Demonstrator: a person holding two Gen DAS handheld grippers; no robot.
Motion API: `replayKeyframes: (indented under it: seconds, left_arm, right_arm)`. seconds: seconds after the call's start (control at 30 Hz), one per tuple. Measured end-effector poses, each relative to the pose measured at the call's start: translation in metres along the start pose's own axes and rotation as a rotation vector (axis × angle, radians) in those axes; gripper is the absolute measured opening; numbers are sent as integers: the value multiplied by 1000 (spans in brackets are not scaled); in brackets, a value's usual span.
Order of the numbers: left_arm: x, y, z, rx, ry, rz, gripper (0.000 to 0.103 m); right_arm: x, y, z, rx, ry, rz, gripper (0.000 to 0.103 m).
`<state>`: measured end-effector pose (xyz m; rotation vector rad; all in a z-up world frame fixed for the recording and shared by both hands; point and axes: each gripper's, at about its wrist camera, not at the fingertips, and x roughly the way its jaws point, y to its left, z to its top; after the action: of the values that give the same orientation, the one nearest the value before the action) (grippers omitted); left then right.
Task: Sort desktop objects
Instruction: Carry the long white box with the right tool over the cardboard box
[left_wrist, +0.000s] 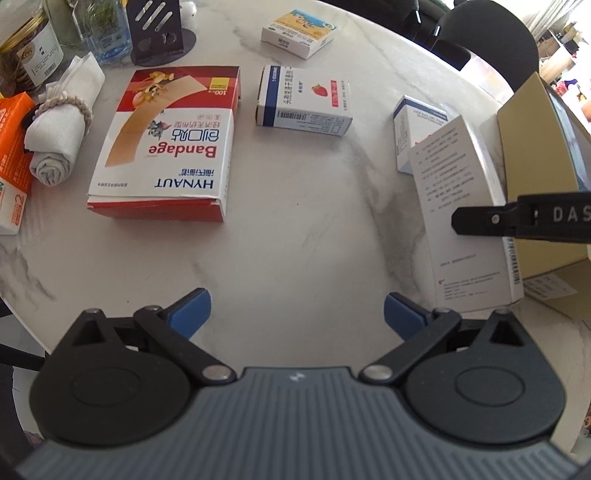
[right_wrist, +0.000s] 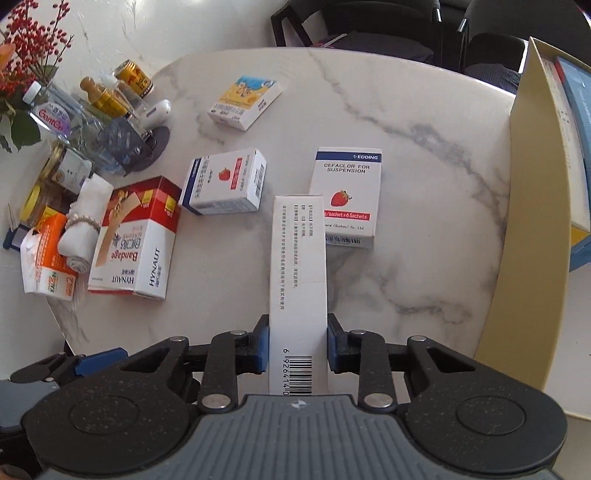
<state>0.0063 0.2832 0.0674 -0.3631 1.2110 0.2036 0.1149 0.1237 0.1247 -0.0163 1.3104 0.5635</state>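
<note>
Far left edge of the white marble worktop (right_wrist: 424, 110): glass jars and bottles (right_wrist: 66, 162), an orange-and-white carton (right_wrist: 51, 258), a rolled white cloth with a bead band (left_wrist: 61, 129). Just beside the cloth, the big red-and-white "Bandage" box (left_wrist: 166, 144) lies flat. Right of it, a white-and-blue medicine box with a strawberry print (left_wrist: 306, 98), also flat. Further back, a small white box with a yellow cartoon top (left_wrist: 299, 31), well apart from the rest.

My left gripper (left_wrist: 297, 314) hangs over bare marble near the worktop's front, blue-padded fingers (left_wrist: 194, 312) spread wide, nothing between them.

Centre-right: my right gripper (right_wrist: 297, 343) is clamped on a tall narrow white box with black Chinese text and a barcode (right_wrist: 298, 280), blue pads (right_wrist: 261, 345) pressed on its two long sides, barcode end nearest the camera. The box sticks out forward along the fingers; can't tell if its far end touches the worktop. Behind its far end, a white "Cefaclor for Suspension" box with a strawberry and blue top band (right_wrist: 347, 195) lies flat, partly overlapped in view by the held box.

Far right: a large open tan cardboard box (right_wrist: 532, 206) at the worktop edge, something blue inside it (right_wrist: 580, 122).
</note>
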Motion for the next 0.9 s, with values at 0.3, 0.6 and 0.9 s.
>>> replayKeyframes:
  seconds: [0.3,0.6,0.9]
  left_arm:
    - [-1,-27,15,71,4,-33,102]
    - [-1,-67,32,173,4,-60,103]
    - [-2,-99,44,226,-17,-62,103]
  right_arm:
    - [-34,-22,9,66,-78,31,32]
    - [-60,-37,14,107,-159,46,32]
    - [-79,-55,14,127,-204,80,32]
